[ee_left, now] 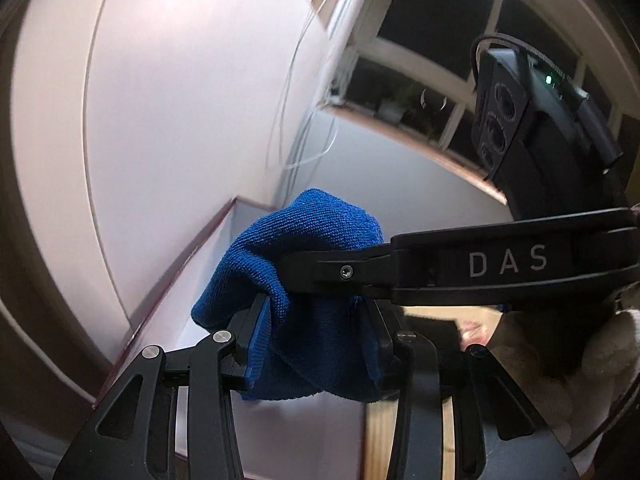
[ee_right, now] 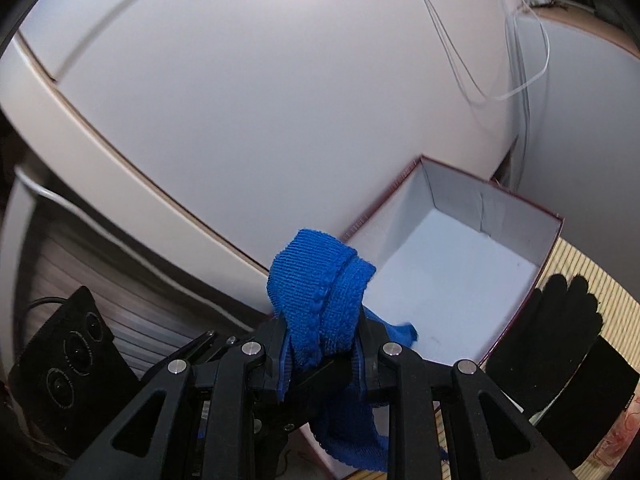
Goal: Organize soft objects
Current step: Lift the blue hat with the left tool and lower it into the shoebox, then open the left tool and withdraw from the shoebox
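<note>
left wrist view: cloth (ee_left: pixel 304 280), blue knit, bunched between the left gripper (ee_left: pixel 312 344) pads, pinched, with the right gripper (ee_left: pixel 320 268) clamping it from the side
right wrist view: fingers (ee_right: pixel 276 344) squeezed tight on it, right above the open box (ee_right: pixel 496 196)
progress: box looks empty, black glove (ee_right: pixel 560 320) waiting beside it, so barely started

right claw (ee_right: pixel 320 350) clamps blue cloth (ee_right: pixel 320 292) above open white box (ee_right: pixel 448 264); black glove (ee_right: pixel 560 320) beside box.
</note>
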The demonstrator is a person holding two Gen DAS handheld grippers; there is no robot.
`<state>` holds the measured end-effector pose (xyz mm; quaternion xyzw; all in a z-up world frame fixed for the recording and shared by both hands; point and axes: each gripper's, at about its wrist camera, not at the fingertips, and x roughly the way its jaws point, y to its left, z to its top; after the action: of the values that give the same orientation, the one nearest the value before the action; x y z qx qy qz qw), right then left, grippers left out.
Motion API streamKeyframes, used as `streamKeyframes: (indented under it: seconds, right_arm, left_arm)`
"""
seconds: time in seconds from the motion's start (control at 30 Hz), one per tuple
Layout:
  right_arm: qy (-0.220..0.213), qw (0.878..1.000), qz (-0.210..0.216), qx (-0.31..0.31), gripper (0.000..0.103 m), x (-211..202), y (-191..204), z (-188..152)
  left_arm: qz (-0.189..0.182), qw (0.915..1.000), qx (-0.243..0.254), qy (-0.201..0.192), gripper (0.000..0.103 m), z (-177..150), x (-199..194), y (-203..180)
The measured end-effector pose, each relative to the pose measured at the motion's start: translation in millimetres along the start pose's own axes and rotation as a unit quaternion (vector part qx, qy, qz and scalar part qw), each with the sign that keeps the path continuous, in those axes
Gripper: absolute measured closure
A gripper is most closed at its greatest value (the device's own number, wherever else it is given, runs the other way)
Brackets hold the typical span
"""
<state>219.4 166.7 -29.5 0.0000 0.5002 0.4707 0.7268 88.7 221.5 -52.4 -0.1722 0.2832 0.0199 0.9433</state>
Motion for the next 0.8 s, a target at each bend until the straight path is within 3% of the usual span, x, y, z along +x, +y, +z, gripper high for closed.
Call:
streamKeyframes:
  seconds: [0.13,0.2,0.27,0.3,0.57,0.8]
  right_arm:
    - [0.018,0.999,-0.026,-0.002,0.08,18,-5,-5]
    - [0.02,0.999,-0.032,-0.004,0.061,19,-7,-8]
    - [0.011,0.999,-0.04,-0.006,0.05,15,-8,-11]
    - [0.006,0.999,-0.043,-0.007,0.047,11,-9,-12]
    - [-0.02,0.998,-0.054,0.002,0.046,-29,-27,-29]
    - [-0.044,0.995,-0.084,0.015,0.046,-94,-61,-84]
  left_arm:
    - [0.035,0.999,0.012,0.024,0.063,-13,14,4]
    - [0.045,0.9985,0.012,0.029,0.06,-15,15,6]
    - [0.057,0.998,0.009,0.027,0.041,-20,14,11]
    - [0.063,0.9977,0.007,0.025,0.039,-23,13,12]
    - [0.065,0.9977,0.0,0.019,0.039,-35,-3,7]
    - [0.004,0.999,0.024,0.039,0.039,-65,-13,-28]
